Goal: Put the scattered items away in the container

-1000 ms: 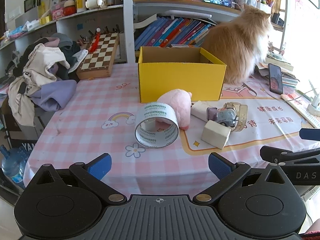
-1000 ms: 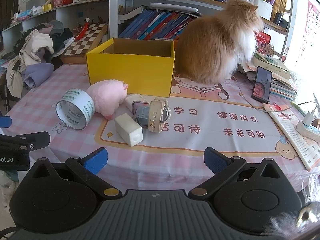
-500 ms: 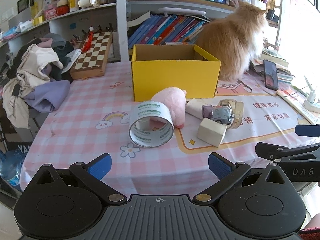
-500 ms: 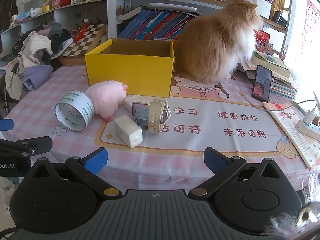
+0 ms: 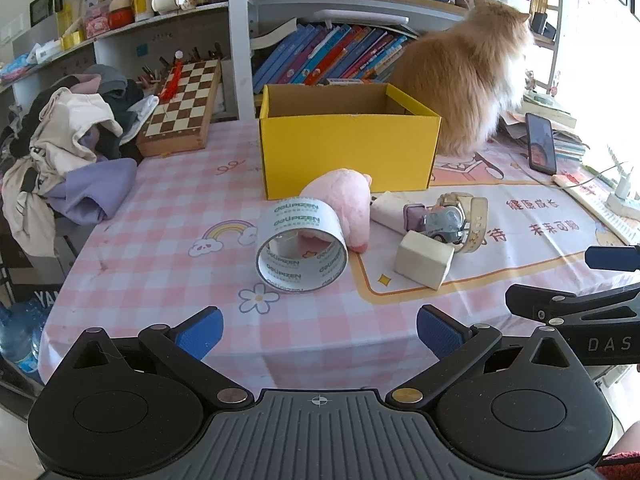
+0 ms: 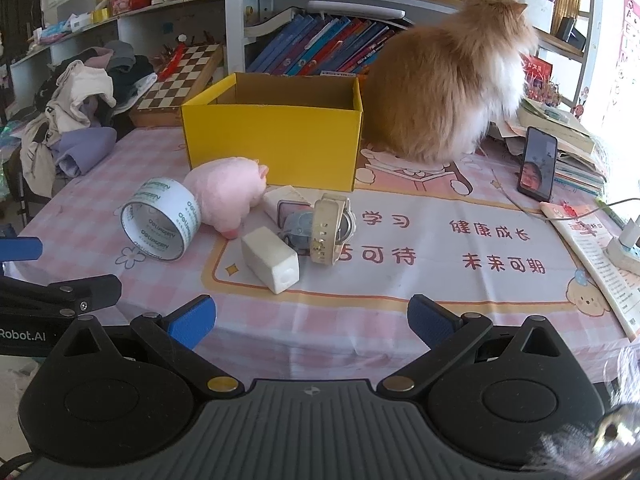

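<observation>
An open yellow box [image 5: 348,156] [image 6: 276,140] stands on the pink checked tablecloth. In front of it lie a tape roll [image 5: 301,246] [image 6: 161,218], a pink plush toy [image 5: 344,200] [image 6: 228,192], a white block [image 5: 423,259] [image 6: 271,259], a beige watch [image 5: 474,218] [image 6: 330,229], a small grey toy car [image 5: 444,220] [image 6: 298,226] and a white bar [image 5: 390,210] [image 6: 282,198]. My left gripper [image 5: 319,330] is open and empty near the table's front edge, short of the tape roll. My right gripper [image 6: 311,320] is open and empty, short of the white block.
An orange cat [image 5: 468,80] [image 6: 448,92] sits right of the box. A phone [image 6: 537,164] leans on books at the right, beside a power strip [image 6: 624,252]. A chessboard [image 5: 182,108] and a clothes pile [image 5: 68,144] lie at the back left.
Both grippers have drifted slightly, the left view shifting a little to the right of the scene. Both stay open. No item has moved.
</observation>
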A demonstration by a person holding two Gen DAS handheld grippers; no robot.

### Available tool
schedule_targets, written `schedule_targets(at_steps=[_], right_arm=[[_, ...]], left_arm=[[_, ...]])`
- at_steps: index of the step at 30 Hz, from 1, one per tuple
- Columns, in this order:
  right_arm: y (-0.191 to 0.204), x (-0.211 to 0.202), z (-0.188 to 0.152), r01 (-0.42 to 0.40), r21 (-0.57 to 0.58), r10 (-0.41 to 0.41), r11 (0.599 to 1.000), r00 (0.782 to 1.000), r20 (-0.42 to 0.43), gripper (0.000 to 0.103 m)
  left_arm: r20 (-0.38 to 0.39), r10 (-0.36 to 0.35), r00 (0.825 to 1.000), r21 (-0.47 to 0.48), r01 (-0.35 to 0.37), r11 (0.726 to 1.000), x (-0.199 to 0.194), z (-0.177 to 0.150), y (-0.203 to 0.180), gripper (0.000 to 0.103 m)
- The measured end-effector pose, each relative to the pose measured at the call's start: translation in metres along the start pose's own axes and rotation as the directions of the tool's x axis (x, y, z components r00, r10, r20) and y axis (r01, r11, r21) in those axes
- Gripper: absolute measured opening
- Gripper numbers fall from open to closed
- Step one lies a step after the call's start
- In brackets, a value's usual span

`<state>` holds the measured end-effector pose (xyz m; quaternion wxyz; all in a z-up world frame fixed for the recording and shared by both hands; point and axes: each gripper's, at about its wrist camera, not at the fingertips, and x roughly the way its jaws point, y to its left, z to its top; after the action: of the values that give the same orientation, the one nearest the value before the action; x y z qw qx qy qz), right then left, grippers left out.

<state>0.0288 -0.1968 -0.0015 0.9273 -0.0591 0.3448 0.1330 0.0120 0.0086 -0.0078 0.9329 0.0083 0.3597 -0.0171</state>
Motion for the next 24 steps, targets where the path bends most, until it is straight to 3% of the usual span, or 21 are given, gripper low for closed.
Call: schedule_targets(at_steps=[24], right_arm=[[0.0051, 0.0014, 0.0001, 0.008, -0.016, -0.008, 1.000, 1.000, 0.005, 0.103]], left_arm=[[-0.006, -0.001, 1.000, -0.016, 0.001, 1.000, 0.0006, -0.0016, 0.0051, 0.103]])
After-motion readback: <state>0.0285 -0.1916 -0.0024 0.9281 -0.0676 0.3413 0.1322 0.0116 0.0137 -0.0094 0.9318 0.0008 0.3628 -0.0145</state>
